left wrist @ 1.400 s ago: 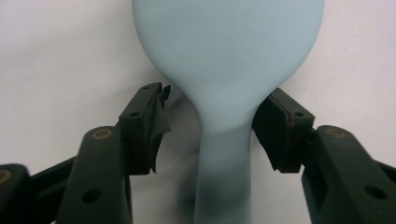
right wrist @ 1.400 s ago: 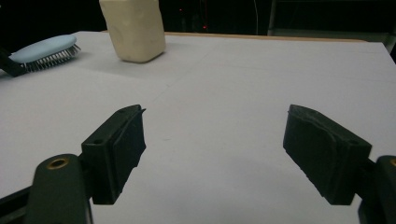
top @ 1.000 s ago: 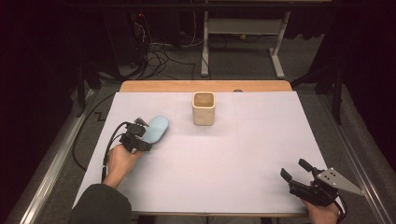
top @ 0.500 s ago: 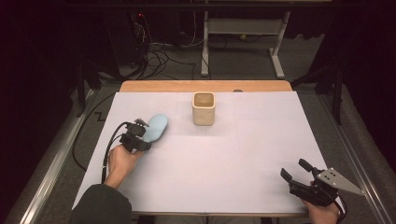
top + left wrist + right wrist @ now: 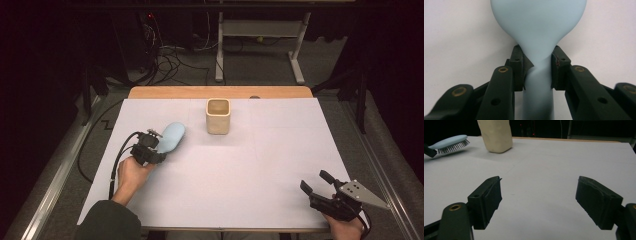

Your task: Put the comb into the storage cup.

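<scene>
A light blue hairbrush lies bristles down on the left of the white table, its head pointing toward the cup. My left gripper has just been closing on it. In the left gripper view its pads press on the narrow neck of the hairbrush, and the handle runs back between the jaws. My right gripper rests near the front right corner, jaws wide apart with nothing in them. From there the hairbrush shows far off at the left.
A beige square cup stands upright at the back middle of the table, also the cup in the right gripper view. The white sheet covers the table; a wooden edge runs along its far side. Cables lie on the floor behind.
</scene>
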The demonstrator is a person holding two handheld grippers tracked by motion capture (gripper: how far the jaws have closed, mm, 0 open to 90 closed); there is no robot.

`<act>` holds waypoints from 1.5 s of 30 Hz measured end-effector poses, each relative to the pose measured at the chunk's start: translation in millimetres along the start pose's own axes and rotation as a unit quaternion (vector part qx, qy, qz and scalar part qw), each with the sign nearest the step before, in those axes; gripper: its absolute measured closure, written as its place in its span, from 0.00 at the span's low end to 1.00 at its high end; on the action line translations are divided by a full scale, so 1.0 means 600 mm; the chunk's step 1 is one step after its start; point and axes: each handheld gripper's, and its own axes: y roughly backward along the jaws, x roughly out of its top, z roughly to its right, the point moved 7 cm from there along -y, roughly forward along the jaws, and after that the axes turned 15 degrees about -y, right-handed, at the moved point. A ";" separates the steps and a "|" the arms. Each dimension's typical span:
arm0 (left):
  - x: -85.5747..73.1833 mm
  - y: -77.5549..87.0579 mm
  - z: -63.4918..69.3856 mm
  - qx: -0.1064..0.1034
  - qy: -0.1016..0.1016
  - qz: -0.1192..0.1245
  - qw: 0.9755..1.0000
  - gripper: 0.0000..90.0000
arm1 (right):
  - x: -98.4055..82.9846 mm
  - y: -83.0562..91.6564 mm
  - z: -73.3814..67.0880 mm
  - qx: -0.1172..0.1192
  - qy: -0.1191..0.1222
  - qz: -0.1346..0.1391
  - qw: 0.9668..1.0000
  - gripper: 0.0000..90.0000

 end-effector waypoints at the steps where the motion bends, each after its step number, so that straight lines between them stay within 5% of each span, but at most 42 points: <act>1: 0.000 0.001 0.002 -0.002 -0.001 0.002 1.000 0.77 | 0.000 0.000 0.000 0.000 0.000 0.000 1.000 0.24; 20: -0.001 0.032 0.035 -0.028 -0.020 0.056 0.998 0.77 | 0.000 0.000 -0.001 0.000 0.003 0.000 1.000 0.25; 45: -0.020 0.059 0.084 -0.062 -0.034 0.115 0.991 0.77 | 0.000 -0.001 -0.002 0.002 0.007 0.000 1.000 0.27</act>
